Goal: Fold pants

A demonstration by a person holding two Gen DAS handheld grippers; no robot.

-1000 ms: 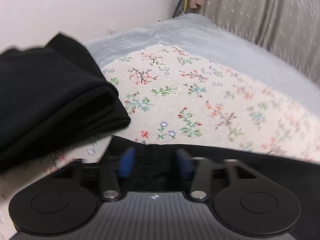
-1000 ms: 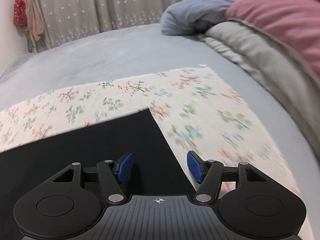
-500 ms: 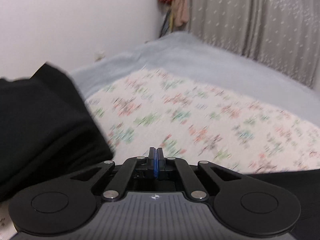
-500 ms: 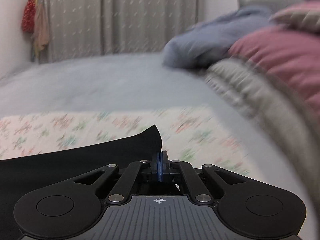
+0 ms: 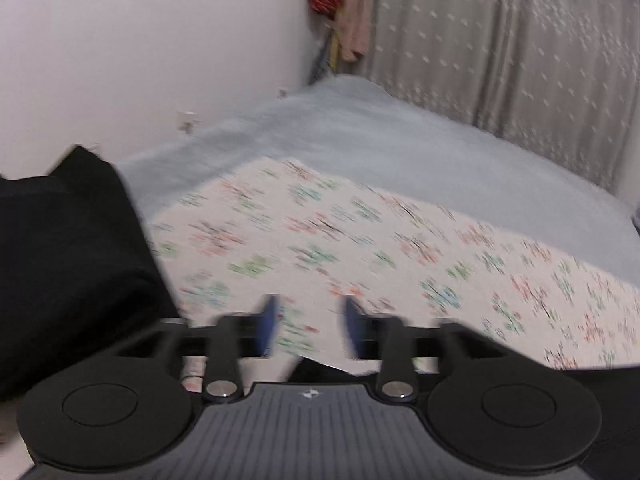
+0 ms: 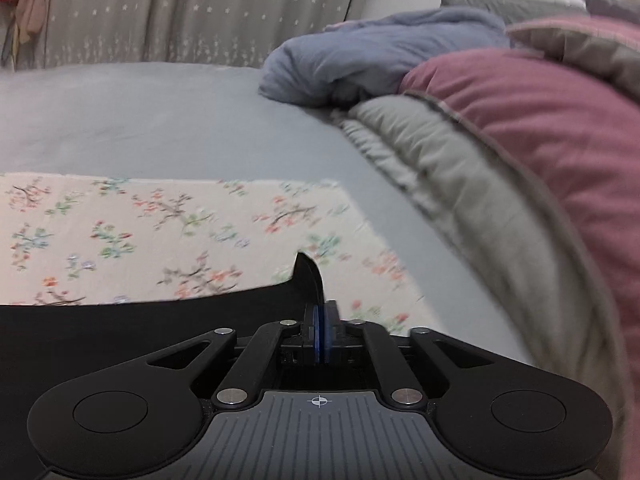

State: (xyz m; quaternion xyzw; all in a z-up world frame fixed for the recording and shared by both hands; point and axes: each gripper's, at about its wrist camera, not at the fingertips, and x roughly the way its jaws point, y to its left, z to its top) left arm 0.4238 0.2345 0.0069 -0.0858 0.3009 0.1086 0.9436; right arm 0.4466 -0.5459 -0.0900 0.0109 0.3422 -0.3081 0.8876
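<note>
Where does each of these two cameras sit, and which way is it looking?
Left wrist: on the left gripper, facing a white wall; its jaws are opening with nothing between them, dark folded clothes beside it.
Right wrist: on the right gripper, facing pillows; its jaws pinch the black pants.
Shared: the flowered cloth, grey bed, curtain. No hand shows.

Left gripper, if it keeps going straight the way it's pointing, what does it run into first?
Probably the floral cloth on the bed: the left gripper, jaws opening with nothing between them, angles down at it. Blur makes depth unclear.
</note>
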